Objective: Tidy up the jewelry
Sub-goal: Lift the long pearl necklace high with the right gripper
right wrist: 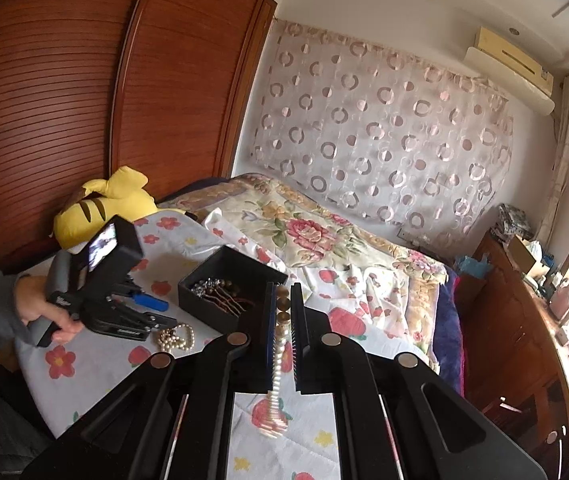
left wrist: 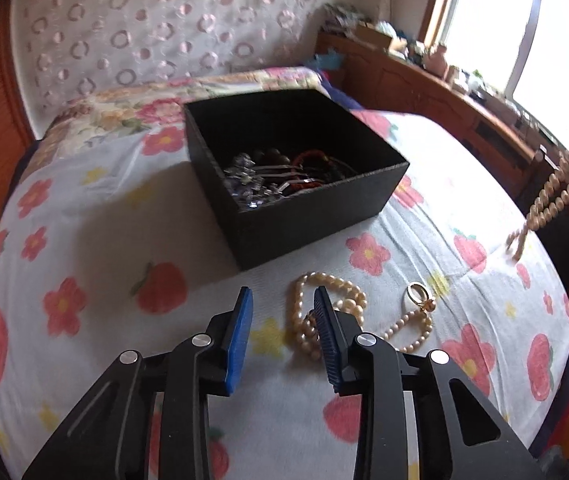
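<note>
Nearest, the right claw is pressed together on a hanging pearl strand, lifted above the floral bed sheet. The left claw is spread wide, low over the sheet, with a heaped pearl necklace touching its right fingertip. Beyond lies an open black box holding tangled jewelry.
</note>
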The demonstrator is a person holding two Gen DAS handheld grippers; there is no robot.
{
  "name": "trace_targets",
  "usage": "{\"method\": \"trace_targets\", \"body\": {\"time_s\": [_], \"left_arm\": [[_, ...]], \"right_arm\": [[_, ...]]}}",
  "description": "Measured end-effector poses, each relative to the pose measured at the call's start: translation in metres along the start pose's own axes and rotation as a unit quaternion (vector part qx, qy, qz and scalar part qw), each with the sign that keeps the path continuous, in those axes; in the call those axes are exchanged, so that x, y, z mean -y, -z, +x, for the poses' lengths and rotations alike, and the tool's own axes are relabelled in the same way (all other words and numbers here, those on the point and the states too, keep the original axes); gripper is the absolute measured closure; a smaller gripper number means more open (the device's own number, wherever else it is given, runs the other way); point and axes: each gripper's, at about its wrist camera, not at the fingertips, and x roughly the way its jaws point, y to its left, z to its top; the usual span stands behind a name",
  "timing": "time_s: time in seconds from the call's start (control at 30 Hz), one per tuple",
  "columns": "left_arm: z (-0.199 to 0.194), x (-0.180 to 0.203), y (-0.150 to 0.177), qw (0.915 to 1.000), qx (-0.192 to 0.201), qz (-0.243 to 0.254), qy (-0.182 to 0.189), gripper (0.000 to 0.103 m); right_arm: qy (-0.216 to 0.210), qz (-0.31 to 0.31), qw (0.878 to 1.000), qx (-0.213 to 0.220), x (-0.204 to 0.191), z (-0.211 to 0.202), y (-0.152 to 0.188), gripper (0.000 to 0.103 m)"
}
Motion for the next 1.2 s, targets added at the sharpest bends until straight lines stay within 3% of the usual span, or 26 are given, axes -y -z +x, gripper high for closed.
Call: {"method": "trace_targets", "body": {"time_s": [0.1,0.27,0.3,0.4,0.5,0.8,1.0,1.2], "left_arm": [[0.012,0.008,-0.006,0.9995,-0.024,0.019,0.001,0.073],[0.021,0.022,-0.012,0.9971,-0.033,0.060,-0.032,0.073],[0.023,0.024,-0.013,0.9966,-0.034,0.067,-0.035,0.076],[0.024,0.030,-0.014,0.9959,-0.038,0.079,-0.022,0.099],[0.020,0.036,-0.011,0.9951,-0.037,0.089,-0.021,0.099],[-0.049,0.055,-0.017,0.9947,0.048,0.091,-0.002,0.099],[-0.105,0.070,-0.032,0.9891,0.114,0.092,0.009,0.099],[-0.138,0.072,-0.058,0.9841,0.157,0.083,0.001,0.099]], "right_arm": [[-0.003,0.002,1.000,-0.007,-0.001,0.006,0.006,0.095],[-0.009,0.008,1.000,-0.009,0.000,0.009,0.012,0.095],[-0.010,0.009,1.000,-0.008,0.001,0.009,0.013,0.095],[-0.010,0.008,1.000,-0.009,0.001,0.008,0.015,0.095],[-0.009,0.009,1.000,-0.010,0.000,0.009,0.015,0.095],[-0.008,0.012,1.000,0.001,0.000,0.003,0.015,0.095],[-0.008,0.009,1.000,0.020,-0.001,-0.007,0.002,0.095],[-0.007,0.004,0.999,0.036,-0.004,-0.008,-0.018,0.095]]}}
